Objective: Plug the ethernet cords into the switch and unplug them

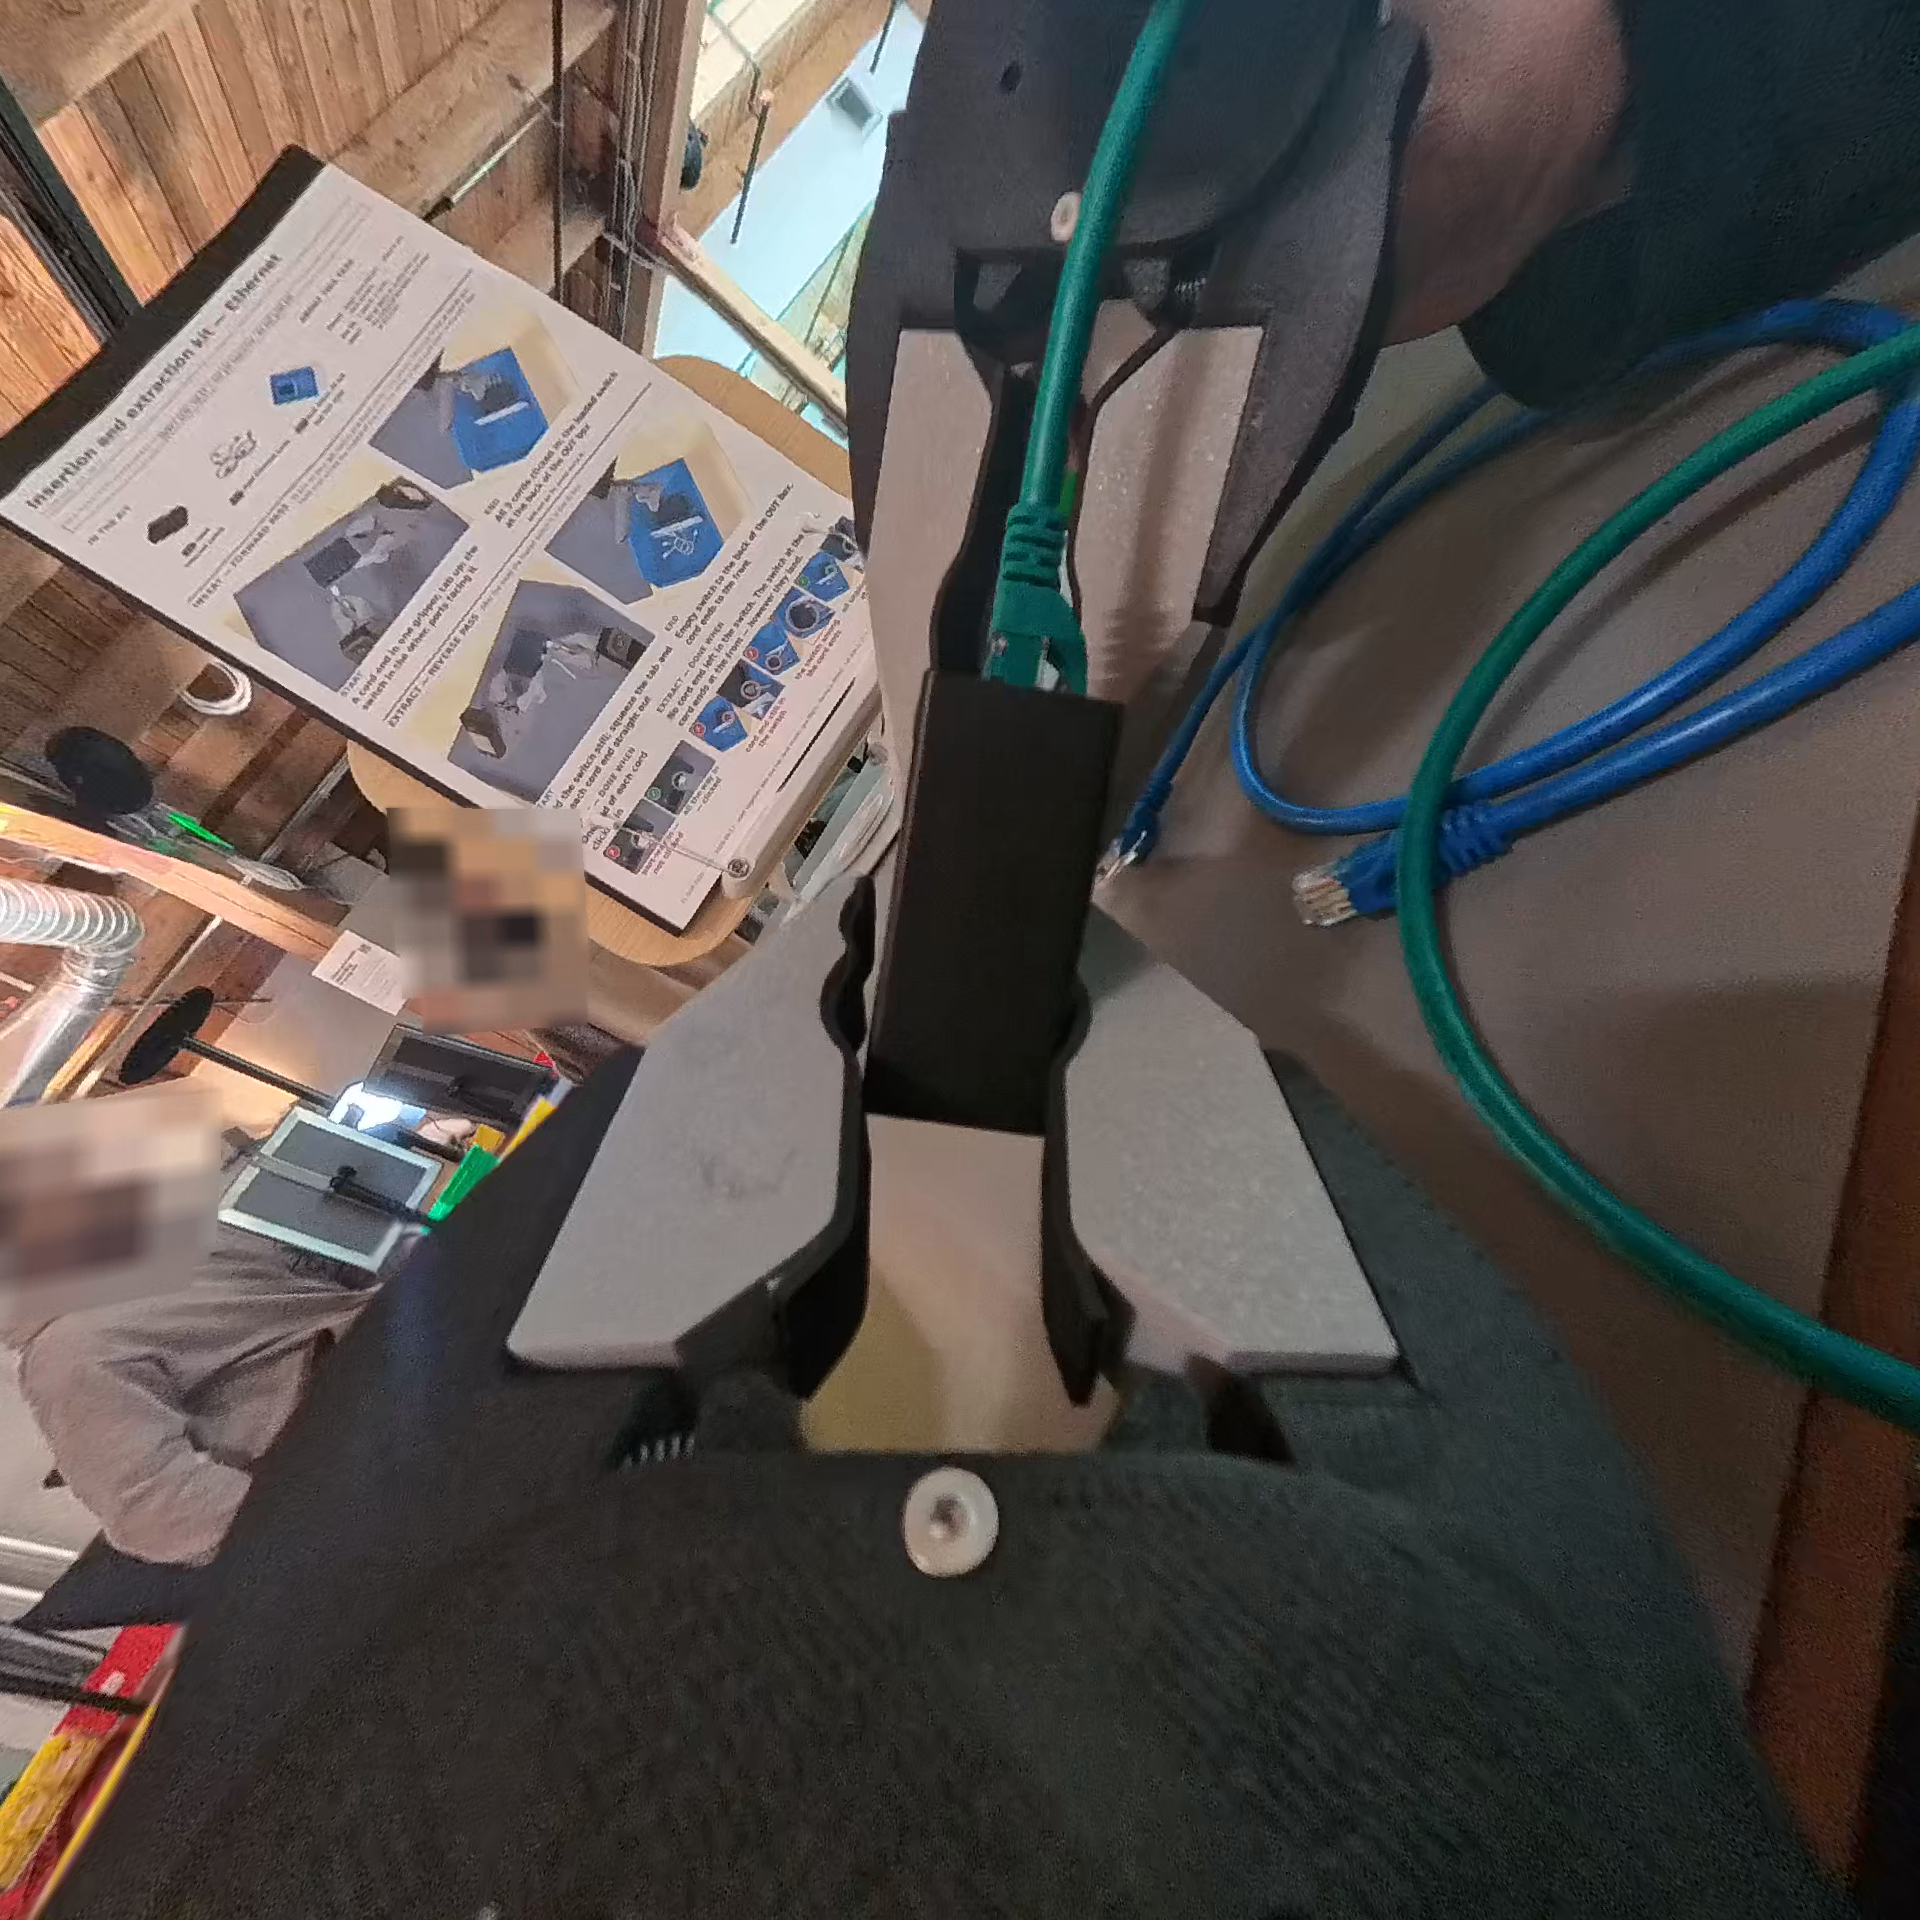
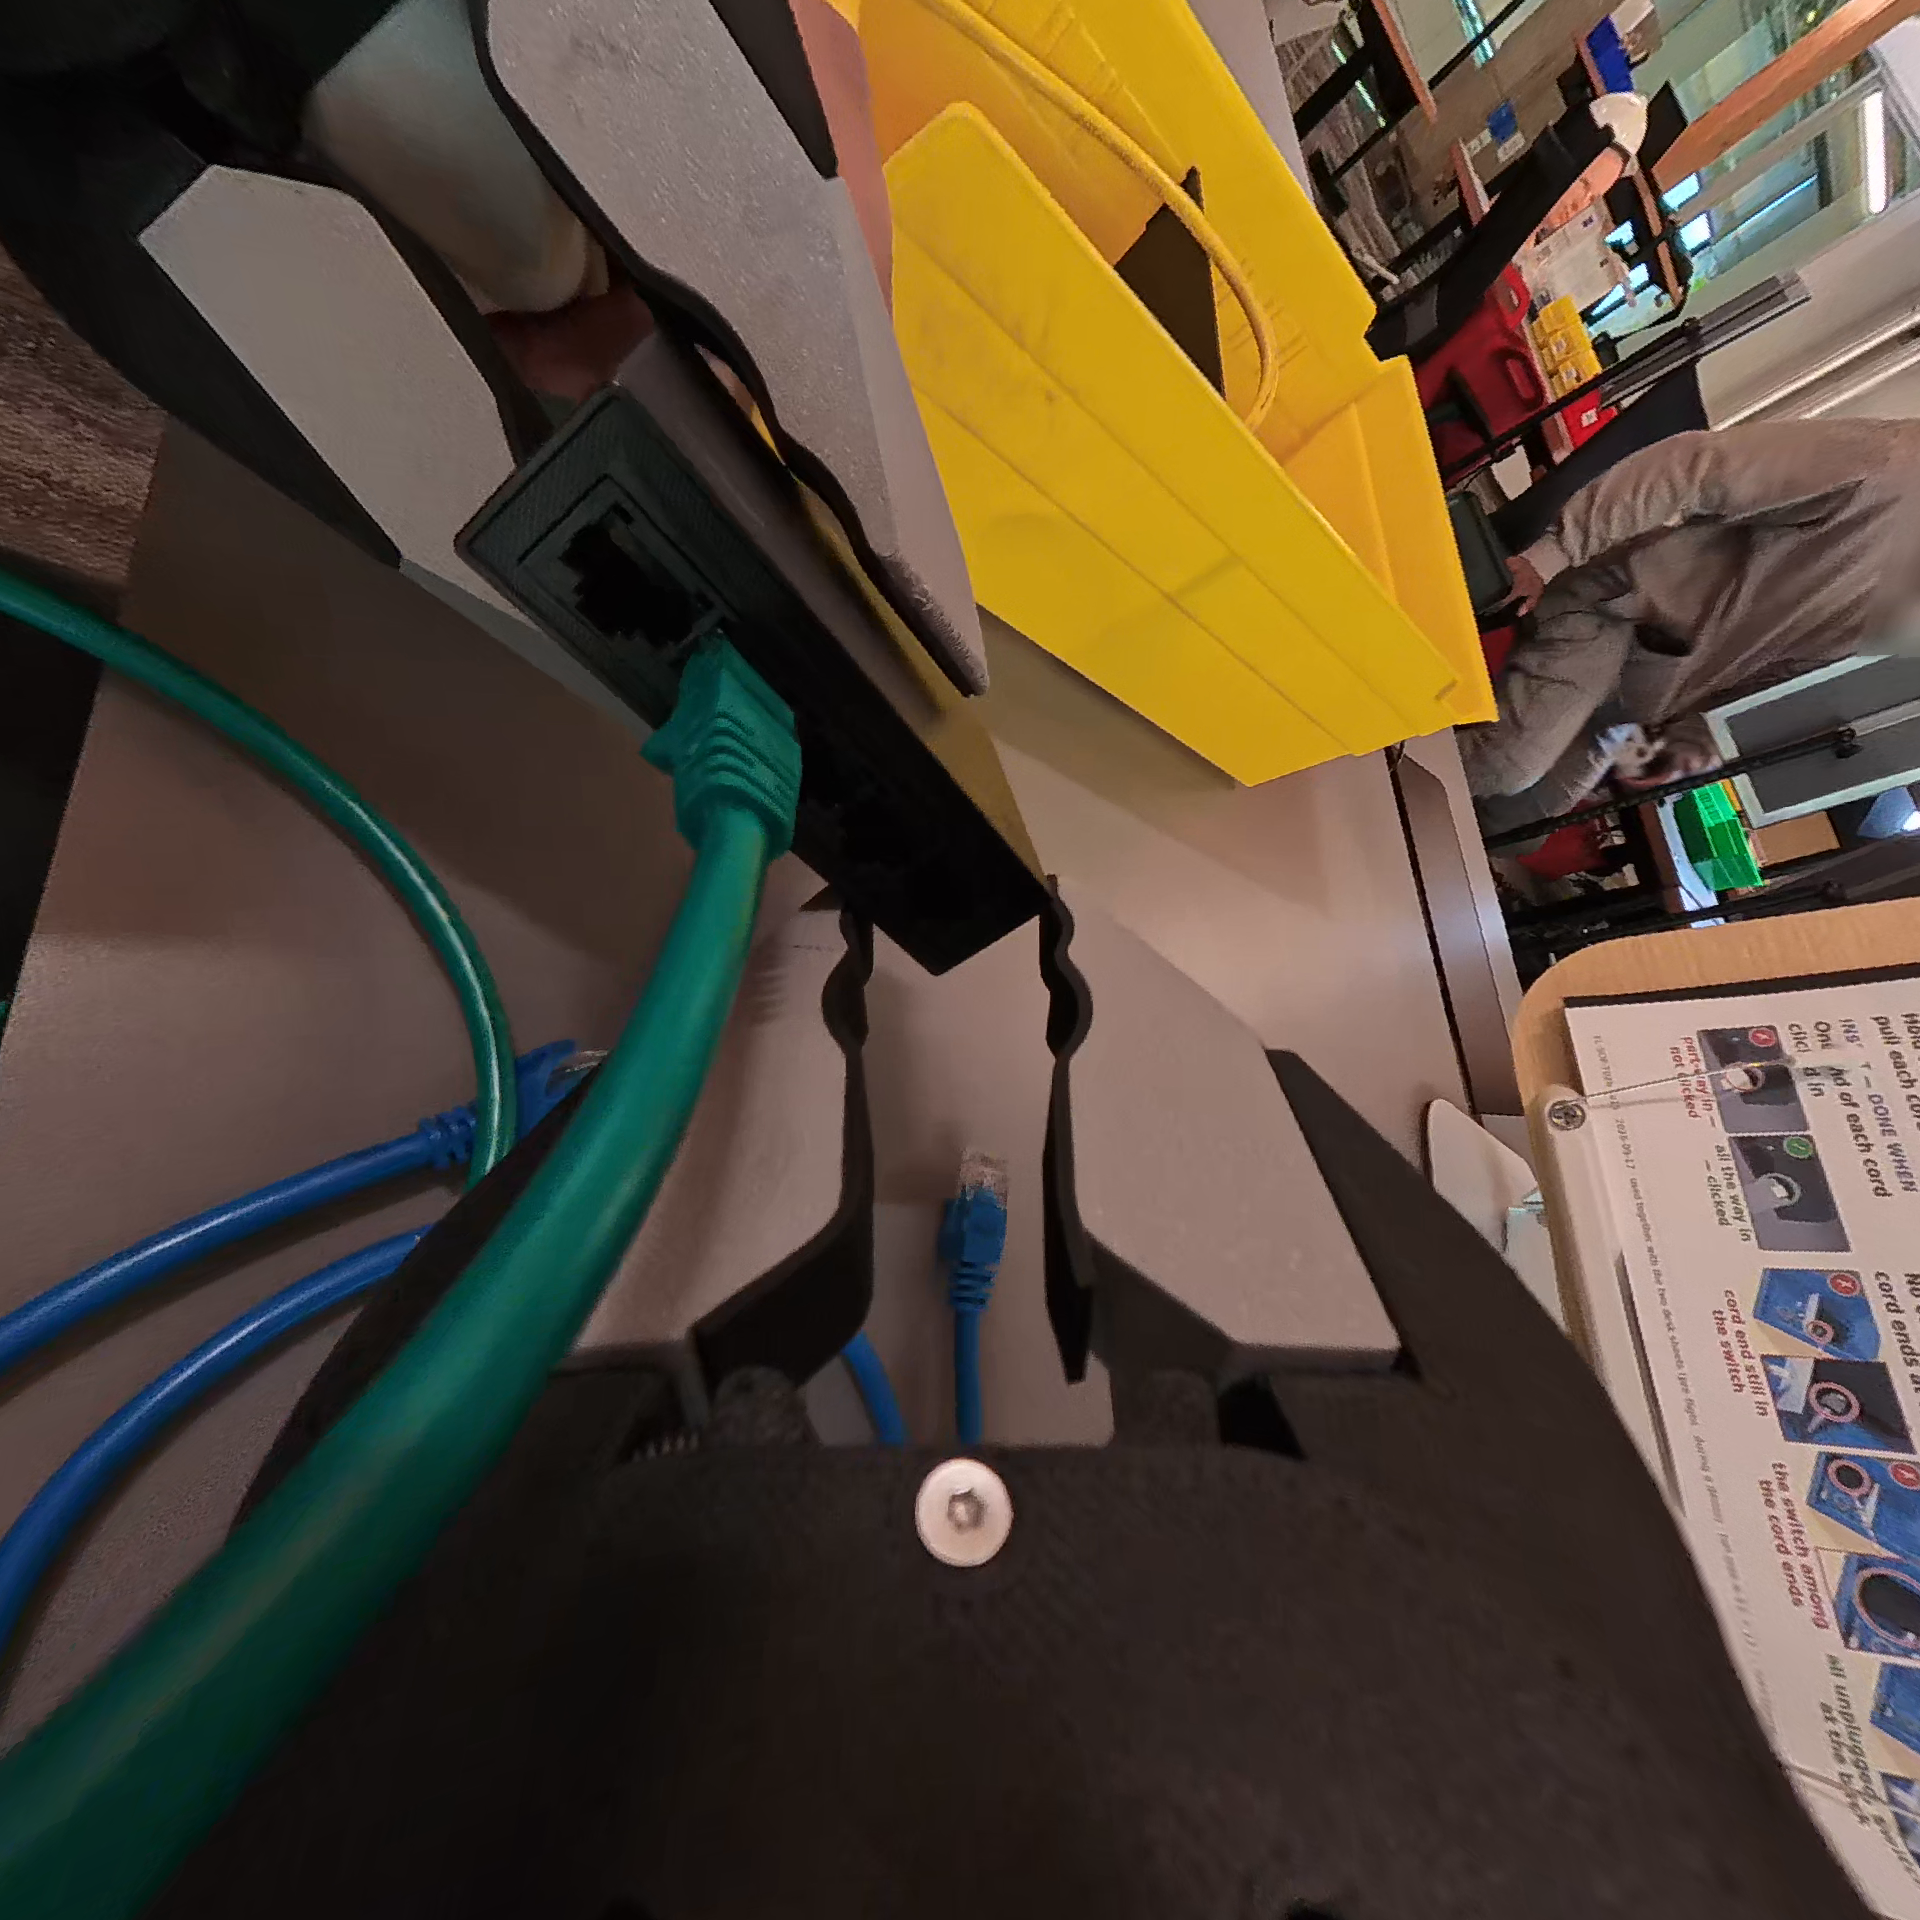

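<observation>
The black ethernet switch (image 1: 987,904) is off the table, clamped at its near end between the fingers (image 1: 847,977) of the left gripper (image 1: 961,997), which are closed tight on its two sides. In the right wrist view the same switch (image 2: 873,790) shows its port face, with one open port toward the far left end and the green ethernet cord's plug (image 2: 727,748) seated in the port beside it.

The green ethernet cord (image 1: 1060,343) runs away from the switch and passes between the fingers of the right gripper (image 1: 1070,623), seen opposite in the left wrist view. Those fingers (image 2: 852,987) stand a small way apart in the right wrist view, their tips just at the near corner of the switch, and the right gripper (image 2: 956,966) has nothing pinched between them; the green cord (image 2: 582,1195) passes to the left of them.

Beyond the switch, on the grey table (image 1: 1351,1039), lie loops of blue ethernet cord (image 1: 1621,727) with two loose plugs (image 1: 1340,894) near each other, crossed by the green cord's slack. One blue plug (image 2: 971,1216) shows through the gap in the right fingers.

To the right, farther off, sits a yellow bin (image 2: 1143,416) holding a yellow cord (image 2: 1236,260). An instruction sheet (image 1: 436,499) on a board stands at the table's edge, and a person (image 2: 1704,582) in a grey top stands in the background.
</observation>
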The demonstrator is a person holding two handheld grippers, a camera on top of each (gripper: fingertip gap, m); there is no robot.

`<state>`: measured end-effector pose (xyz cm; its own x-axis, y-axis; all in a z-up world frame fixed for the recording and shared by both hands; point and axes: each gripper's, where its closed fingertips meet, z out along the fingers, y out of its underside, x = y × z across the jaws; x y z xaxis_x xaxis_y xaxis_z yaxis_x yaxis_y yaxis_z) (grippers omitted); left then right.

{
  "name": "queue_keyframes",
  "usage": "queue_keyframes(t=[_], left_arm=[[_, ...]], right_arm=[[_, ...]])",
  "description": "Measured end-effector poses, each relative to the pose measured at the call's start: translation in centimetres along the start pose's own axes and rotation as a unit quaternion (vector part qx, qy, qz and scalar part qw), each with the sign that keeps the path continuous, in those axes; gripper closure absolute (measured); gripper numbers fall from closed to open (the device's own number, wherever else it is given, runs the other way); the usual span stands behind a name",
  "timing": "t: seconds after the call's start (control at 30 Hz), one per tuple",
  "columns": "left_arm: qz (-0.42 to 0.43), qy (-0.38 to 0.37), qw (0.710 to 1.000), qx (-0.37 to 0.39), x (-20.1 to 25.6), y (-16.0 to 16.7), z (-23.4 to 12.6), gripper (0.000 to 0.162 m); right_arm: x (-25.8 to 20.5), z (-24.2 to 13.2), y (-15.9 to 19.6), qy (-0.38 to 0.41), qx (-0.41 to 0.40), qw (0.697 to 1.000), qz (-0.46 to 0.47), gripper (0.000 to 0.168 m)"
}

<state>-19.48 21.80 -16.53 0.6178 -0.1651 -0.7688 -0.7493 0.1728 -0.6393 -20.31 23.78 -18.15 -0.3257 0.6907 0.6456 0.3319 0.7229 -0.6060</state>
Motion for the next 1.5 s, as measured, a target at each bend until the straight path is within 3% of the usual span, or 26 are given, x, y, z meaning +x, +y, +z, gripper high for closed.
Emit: queue_keyframes(t=[0.03, 0.47, 0.63, 0.8, 1.07, 1.23, 1.37, 1.5], left_arm=[[0.003, 0.002, 1.000, 0.009, 0.2, -0.3, -0.1, 0.131], [0.034, 0.017, 0.999, 0.030, 1.4, -1.2, -0.6, 0.130], [0.006, -0.011, 1.000, 0.019, -0.3, -0.8, -0.8, 0.131], [-0.022, -0.029, 0.999, 0.028, -1.4, -0.7, -1.1, 0.130], [-0.020, -0.024, 0.999, 0.017, -1.2, -0.3, -0.9, 0.130], [-0.021, -0.024, 0.999, 0.016, -1.2, -0.3, -0.9, 0.130], [-0.017, -0.023, 1.000, 0.012, -1.1, -0.2, -0.8, 0.130], [-0.013, -0.024, 1.000, 0.008, -1.1, -0.1, -0.7, 0.130]], right_arm=[[-0.2, 0.0, 0.0, -0.008, 0.003, 1.000, 0.002, 0.140], [-1.5, 1.0, 0.3, -0.042, -0.006, 0.999, 0.004, 0.140], [0.7, -0.2, 1.0, -0.021, -0.018, 0.999, 0.018, 0.144], [7.3, -5.8, 3.3, 0.077, -0.054, 0.994, 0.061, 0.134], [11.5, -18.2, -1.2, 0.154, 0.064, 0.978, 0.123, 0.123], [11.9, -21.9, -3.3, 0.165, 0.136, 0.965, 0.152, 0.125], [12.0, -19.1, -2.5, 0.107, 0.174, 0.952, 0.230, 0.128], [10.0, -10.7, 3.2, 0.010, 0.076, 0.939, 0.335, 0.121]])
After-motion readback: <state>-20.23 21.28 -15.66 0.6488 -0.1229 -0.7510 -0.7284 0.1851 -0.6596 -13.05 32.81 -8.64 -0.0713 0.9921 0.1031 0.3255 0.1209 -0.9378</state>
